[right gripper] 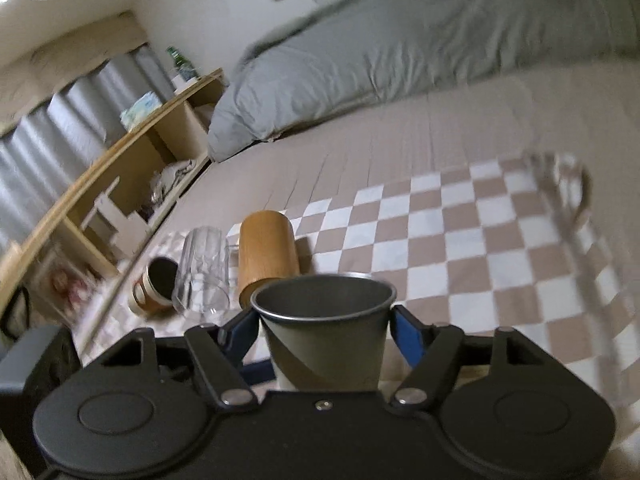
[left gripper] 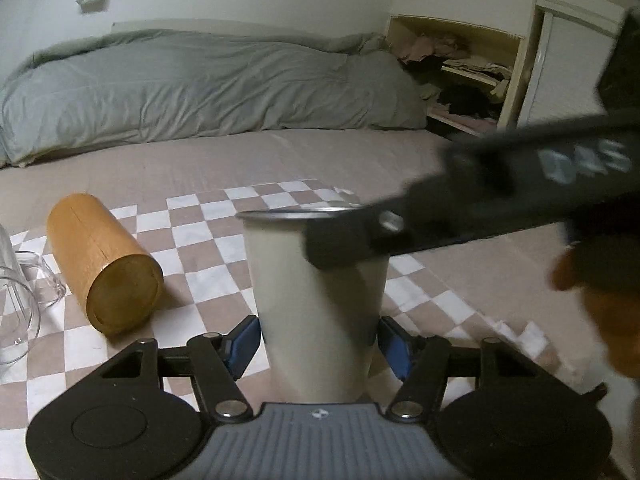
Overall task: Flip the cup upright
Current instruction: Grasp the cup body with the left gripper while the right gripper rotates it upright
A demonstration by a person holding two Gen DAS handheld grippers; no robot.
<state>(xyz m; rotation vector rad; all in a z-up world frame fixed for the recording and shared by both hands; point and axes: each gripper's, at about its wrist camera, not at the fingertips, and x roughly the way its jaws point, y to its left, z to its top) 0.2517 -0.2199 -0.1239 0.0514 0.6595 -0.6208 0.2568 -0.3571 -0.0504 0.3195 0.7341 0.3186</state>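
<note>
Cup (left gripper: 316,300) is seen standing mouth-up on the checkered cloth (left gripper: 192,240), its long axis vertical, directly between the blue pads of the left hand-held gripper (left gripper: 318,344), which seem to touch its base. The right hand-held gripper (right gripper: 324,332) is clamped near the rim.

Dim, warm indoor light in both views, soft and even, with no hard glare. Faint shadow under the wooden cylinder (left gripper: 105,264) on the checkered cloth (left gripper: 208,236). Heavy motion blur on the right gripper (left gripper: 348,240) crossing the left wrist view, edges smeared. Right wrist view blurred toward the rim: smeared shelf (right gripper: 120,184), streaked curtain (right gripper: 60,120), a ghosted glass (right gripper: 560,184) at right. Strong fisheye bending at the edges, bedding (left gripper: 200,84) curved, dark vignette in the corners. Sharpest near the centre, on the cup (right gripper: 324,332) and black gripper housings. Slight graininess throughout.
</note>
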